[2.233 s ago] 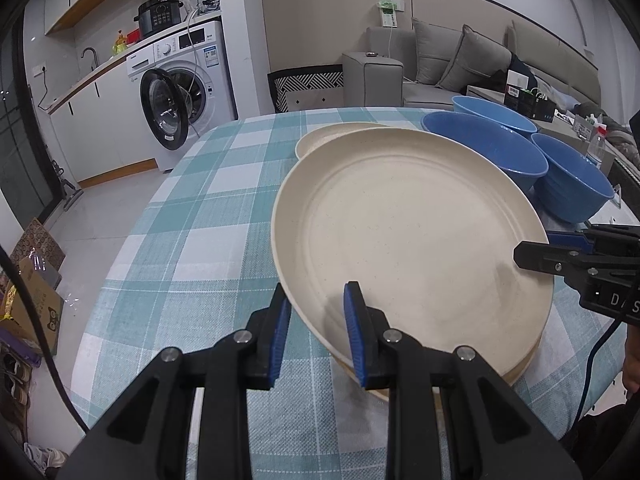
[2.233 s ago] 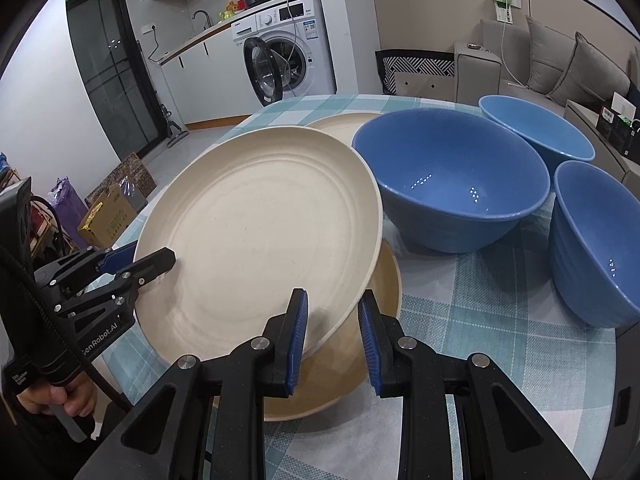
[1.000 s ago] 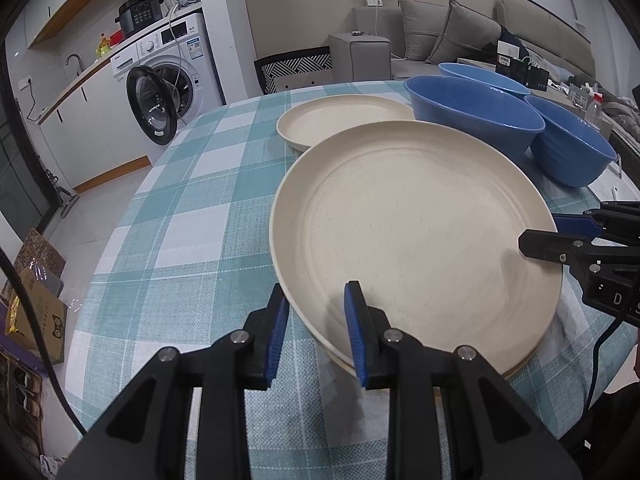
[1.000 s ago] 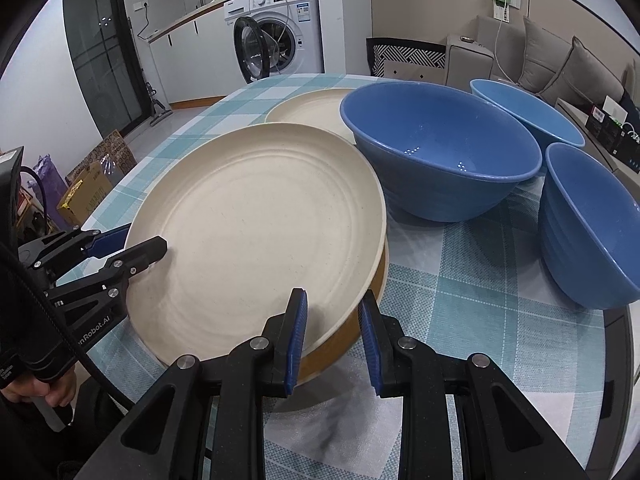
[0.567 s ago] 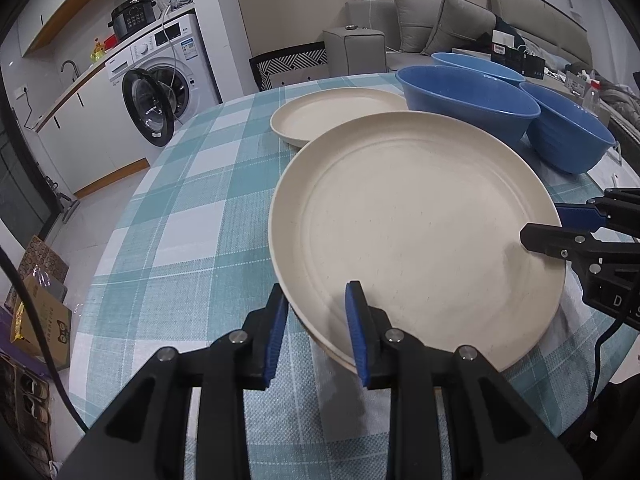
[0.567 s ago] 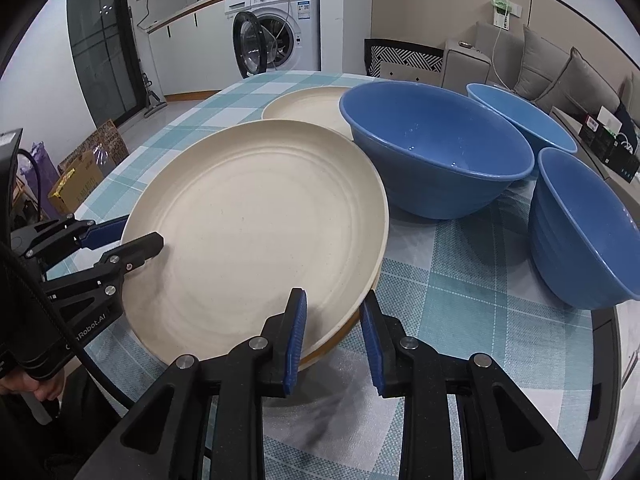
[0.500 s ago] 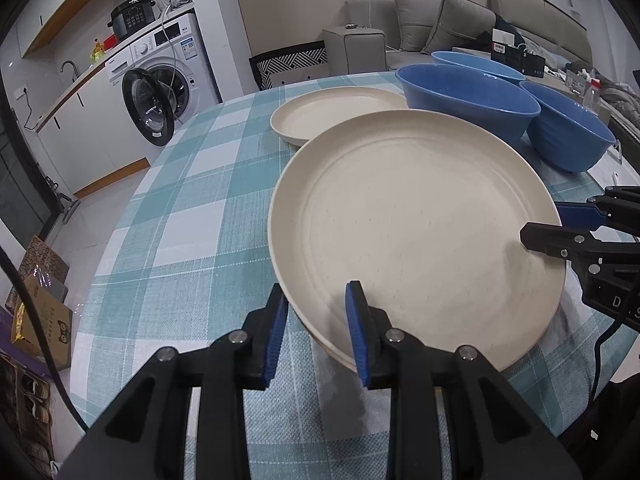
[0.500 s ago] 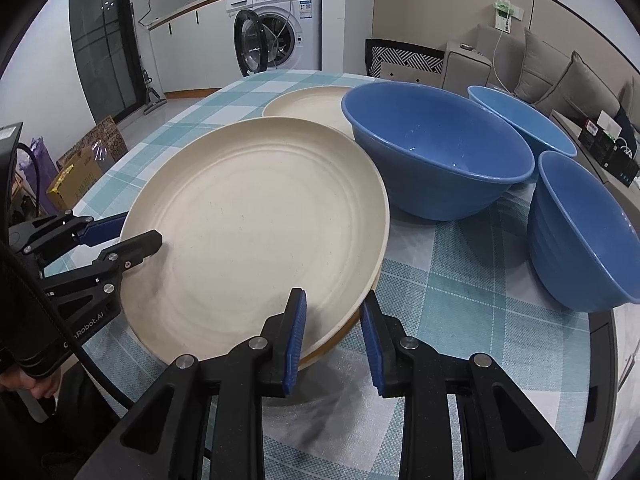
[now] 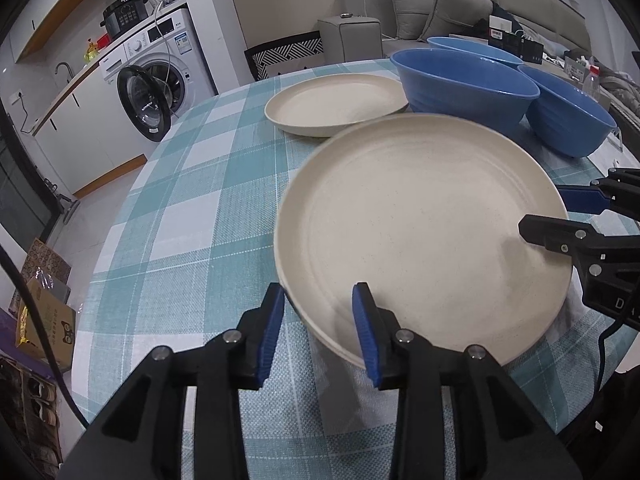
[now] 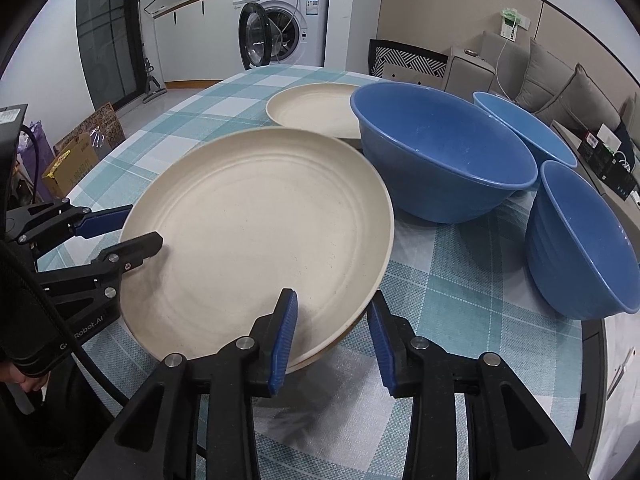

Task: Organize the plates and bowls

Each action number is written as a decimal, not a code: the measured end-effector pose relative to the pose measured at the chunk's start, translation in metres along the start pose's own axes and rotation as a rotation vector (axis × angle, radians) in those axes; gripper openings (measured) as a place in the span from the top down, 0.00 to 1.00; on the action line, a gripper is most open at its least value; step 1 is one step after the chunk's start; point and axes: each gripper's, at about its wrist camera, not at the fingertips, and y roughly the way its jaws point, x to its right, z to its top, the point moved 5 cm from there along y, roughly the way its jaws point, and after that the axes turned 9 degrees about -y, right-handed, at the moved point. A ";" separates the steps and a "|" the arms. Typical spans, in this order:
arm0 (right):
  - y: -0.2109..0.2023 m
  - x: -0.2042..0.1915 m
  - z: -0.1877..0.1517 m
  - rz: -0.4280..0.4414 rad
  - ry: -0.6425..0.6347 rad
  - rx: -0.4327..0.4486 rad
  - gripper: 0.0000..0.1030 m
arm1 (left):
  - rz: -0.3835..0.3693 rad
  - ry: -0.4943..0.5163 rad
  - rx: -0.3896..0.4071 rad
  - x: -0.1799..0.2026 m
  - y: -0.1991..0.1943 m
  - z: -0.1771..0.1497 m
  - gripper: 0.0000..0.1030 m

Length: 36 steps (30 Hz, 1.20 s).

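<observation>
A large cream plate [image 9: 420,224] [image 10: 256,236] rests on top of another plate whose brownish rim [image 10: 340,338] shows beneath it, near the table's front edge. My left gripper [image 9: 318,322] is open, its jaws straddling the plate's near rim. My right gripper [image 10: 332,332] is open too, its jaws either side of the opposite rim. A smaller cream plate [image 9: 336,104] [image 10: 316,110] lies further back. Three blue bowls stand beside the plates: a big one [image 9: 464,84] [image 10: 436,160], one behind it [image 10: 524,128], and one at the right [image 10: 580,244].
The round table has a teal checked cloth [image 9: 192,184]. A washing machine [image 9: 156,84] with its door open stands beyond the table, and a sofa [image 9: 460,4] lies behind the bowls. Boxes [image 9: 44,320] sit on the floor at the left.
The cream plate came down flat onto the plate below. Both grippers opened and let go of its rim; the left gripper drew back a little.
</observation>
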 end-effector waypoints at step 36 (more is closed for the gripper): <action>-0.096 0.039 0.053 0.134 0.090 0.343 0.01 | -0.166 -0.218 0.141 -0.039 -0.047 0.043 0.00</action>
